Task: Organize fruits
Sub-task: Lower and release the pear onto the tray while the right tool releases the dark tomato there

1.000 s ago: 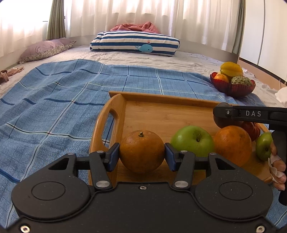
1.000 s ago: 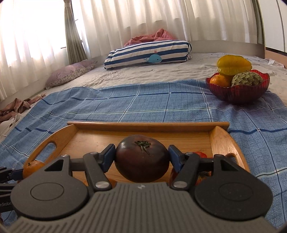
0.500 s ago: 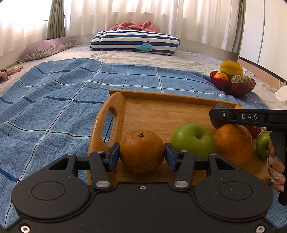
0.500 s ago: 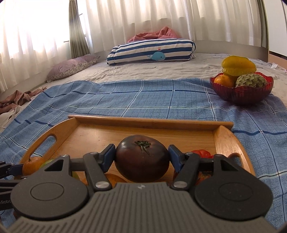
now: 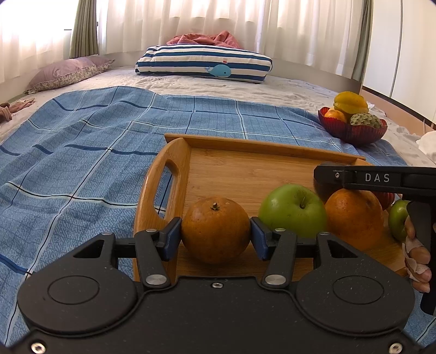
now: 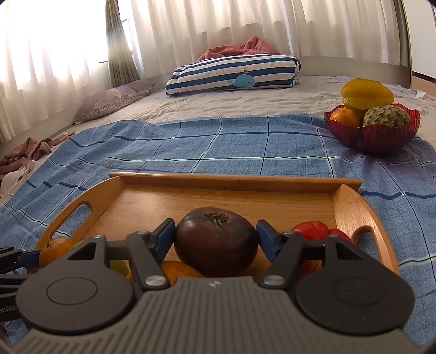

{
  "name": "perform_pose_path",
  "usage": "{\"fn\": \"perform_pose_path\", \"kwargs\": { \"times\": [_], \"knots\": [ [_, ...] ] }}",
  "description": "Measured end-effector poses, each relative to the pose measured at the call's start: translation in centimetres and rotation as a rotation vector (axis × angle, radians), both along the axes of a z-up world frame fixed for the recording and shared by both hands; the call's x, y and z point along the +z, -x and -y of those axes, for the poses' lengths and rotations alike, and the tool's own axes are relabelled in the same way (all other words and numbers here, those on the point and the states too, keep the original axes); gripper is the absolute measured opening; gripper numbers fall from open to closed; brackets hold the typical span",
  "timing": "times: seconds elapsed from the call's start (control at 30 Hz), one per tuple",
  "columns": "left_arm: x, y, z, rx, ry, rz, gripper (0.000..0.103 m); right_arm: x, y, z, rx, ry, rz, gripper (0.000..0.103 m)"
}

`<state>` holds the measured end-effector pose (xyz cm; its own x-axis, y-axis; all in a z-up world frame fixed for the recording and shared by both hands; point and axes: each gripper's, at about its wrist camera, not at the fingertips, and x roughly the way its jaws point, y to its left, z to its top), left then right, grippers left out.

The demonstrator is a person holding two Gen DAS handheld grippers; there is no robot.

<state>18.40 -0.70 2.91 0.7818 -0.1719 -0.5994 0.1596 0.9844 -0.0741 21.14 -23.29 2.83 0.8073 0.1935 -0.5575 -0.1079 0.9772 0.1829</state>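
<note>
The letters "DAS" were printed in white on the black side of the right gripper [image 5: 321, 175]; partial lettering "nRob" was seen on the left gripper [image 6: 16, 256].

bedroom at home, big bed [image 5: 286, 89] with a blue checked blanket [image 5: 81, 152], whale-print striped pillow [image 5: 204, 64], lilac pillow [image 5: 65, 73], sheer curtains [image 5: 218, 21] over the window

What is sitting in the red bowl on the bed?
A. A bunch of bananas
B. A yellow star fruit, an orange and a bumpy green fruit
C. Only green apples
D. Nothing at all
B: the red bowl holds a yellow star fruit, an orange and a bumpy green fruit.
</note>
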Motion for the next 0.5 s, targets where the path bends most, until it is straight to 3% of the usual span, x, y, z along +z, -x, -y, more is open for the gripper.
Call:
{"fn": "perform_pose_path", "kwargs": {
  "times": [0.23, 0.5],
  "knots": [
    [0.0, 0.0, 0.1, 0.002, -0.008, -0.006, 0.052, 0.3, 0.3, 0.3, 0.002, -0.034, 0.013, 0.076],
    [0.7, 0.8, -0.1, 0.019, -0.015, 0.016, 0.066, 1.5, 1.6, 0.7, -0.017, -0.048, 0.063, 0.089]
  ]
}}
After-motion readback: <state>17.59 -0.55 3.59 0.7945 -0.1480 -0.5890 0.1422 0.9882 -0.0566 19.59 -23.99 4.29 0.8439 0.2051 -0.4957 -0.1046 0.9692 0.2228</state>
